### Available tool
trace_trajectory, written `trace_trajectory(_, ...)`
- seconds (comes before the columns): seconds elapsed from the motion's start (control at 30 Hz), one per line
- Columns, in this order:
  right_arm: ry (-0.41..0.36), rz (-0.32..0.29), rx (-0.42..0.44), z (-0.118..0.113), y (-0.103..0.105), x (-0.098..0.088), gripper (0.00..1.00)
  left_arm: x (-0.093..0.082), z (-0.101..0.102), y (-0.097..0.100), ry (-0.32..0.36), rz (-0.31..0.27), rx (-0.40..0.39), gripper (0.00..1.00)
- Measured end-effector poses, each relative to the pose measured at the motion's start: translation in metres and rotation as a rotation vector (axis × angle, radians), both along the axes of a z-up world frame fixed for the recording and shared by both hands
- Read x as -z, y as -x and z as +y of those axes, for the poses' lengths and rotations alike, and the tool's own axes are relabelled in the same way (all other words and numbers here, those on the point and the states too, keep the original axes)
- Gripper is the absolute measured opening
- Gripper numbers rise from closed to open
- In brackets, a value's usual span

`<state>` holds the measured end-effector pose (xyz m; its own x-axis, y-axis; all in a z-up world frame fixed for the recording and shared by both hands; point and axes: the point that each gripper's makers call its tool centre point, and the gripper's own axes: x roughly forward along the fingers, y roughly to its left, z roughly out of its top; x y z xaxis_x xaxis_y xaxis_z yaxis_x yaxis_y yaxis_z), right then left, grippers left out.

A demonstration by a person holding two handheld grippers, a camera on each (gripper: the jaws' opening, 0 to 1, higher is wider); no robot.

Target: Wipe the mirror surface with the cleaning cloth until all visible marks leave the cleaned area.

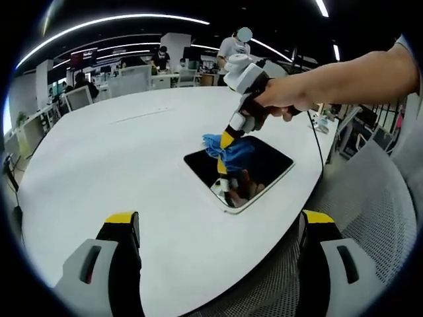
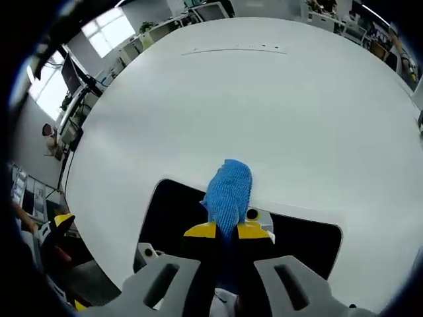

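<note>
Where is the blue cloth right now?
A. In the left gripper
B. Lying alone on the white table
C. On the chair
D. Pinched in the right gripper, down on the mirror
D: the right gripper has its jaws shut on the cloth, pressing it on the mirror, while the left gripper hangs open over the table.

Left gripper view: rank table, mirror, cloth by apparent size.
1. White table, largest by far.
2. Mirror, dark square lying near the table's edge.
3. Blue cloth, smallest, bunched on the mirror in the right gripper.
</note>
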<state>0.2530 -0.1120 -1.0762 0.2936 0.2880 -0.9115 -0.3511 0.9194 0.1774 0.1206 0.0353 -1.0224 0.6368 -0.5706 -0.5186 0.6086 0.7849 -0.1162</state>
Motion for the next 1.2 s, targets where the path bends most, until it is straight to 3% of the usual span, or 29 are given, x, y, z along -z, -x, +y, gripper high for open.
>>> trace_trajectory(0.4, 0.006, 0.006, 0.001, -0.010, -0.009, 0.006, 0.03, 0.000, 0.000, 0.000, 0.000, -0.003, 0.000, 0.99)
trace_trajectory(0.87, 0.019, 0.002, 0.014, -0.032, 0.010, -0.007, 0.03, 0.001, -0.001, 0.001, -0.002, -0.002, 0.005, 0.99)
trace_trajectory(1.2, 0.027, 0.002, 0.014, -0.038, 0.004, -0.004, 0.03, 0.001, 0.000, 0.000, -0.003, -0.001, 0.000, 0.99)
